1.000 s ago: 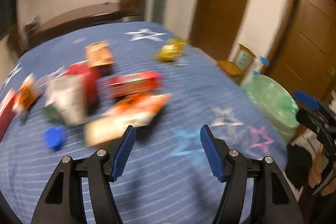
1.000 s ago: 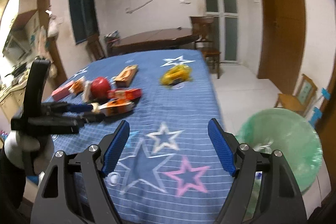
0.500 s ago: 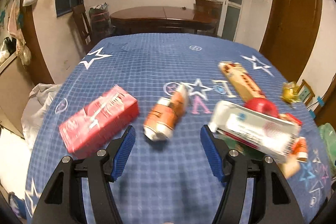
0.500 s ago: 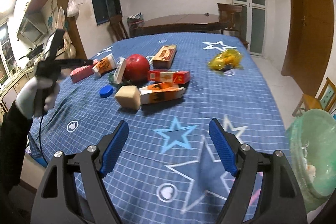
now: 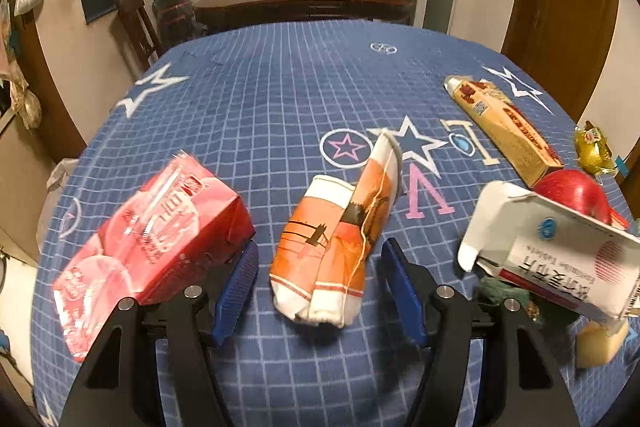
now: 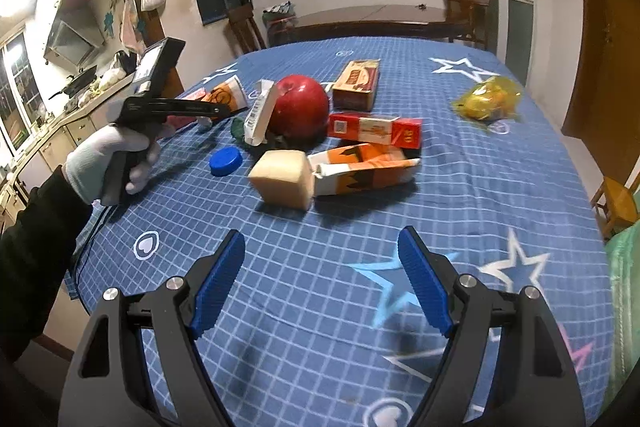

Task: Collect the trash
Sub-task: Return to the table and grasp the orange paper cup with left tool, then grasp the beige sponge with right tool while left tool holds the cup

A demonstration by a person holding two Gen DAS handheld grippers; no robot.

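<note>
Left tool (image 5: 318,291): we hold it spread wide, a crushed orange cup (image 5: 336,231) lying on the counter (image 5: 280,87) between its tips, untouched. Half a second ago the cup lay farther ahead. Red carton (image 5: 148,243): just left. Right tool (image 6: 320,287): gaping, empty. Green-lined bin (image 6: 624,267): contents unseen.
</note>
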